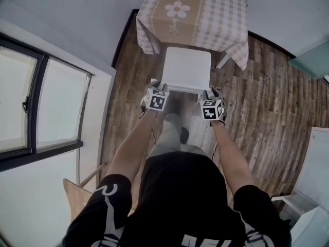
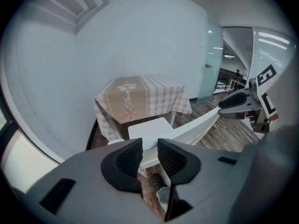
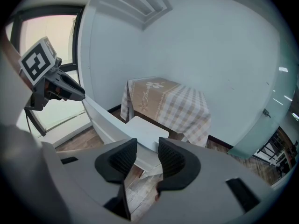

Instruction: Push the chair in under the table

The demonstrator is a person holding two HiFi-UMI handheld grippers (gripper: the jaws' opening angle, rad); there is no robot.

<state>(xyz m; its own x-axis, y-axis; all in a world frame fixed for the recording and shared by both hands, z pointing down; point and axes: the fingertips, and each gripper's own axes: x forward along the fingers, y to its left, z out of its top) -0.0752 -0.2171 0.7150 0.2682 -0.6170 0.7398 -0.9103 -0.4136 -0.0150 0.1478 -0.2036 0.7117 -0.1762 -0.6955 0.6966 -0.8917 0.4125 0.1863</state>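
A white chair (image 1: pixel 186 68) stands on the wood floor, its seat front partly under the small table (image 1: pixel 193 12) with a beige checked cloth. My left gripper (image 1: pixel 156 85) is at the left end of the backrest's top rail and my right gripper (image 1: pixel 212 93) at the right end. In the left gripper view the white backrest (image 2: pixel 201 125) runs in between the pads of the left gripper (image 2: pixel 149 154), which is shut on it. The right gripper (image 3: pixel 147 155) is likewise shut on the backrest (image 3: pixel 105 118). Each gripper view shows the other gripper farther along the rail.
A wall with a dark-framed window (image 1: pixel 36 102) runs along the left. The table stands in the corner against the walls. A pale wooden piece (image 1: pixel 77 194) is at the lower left and white furniture (image 1: pixel 313 174) at the right. The person's leg (image 1: pixel 172 130) is behind the chair.
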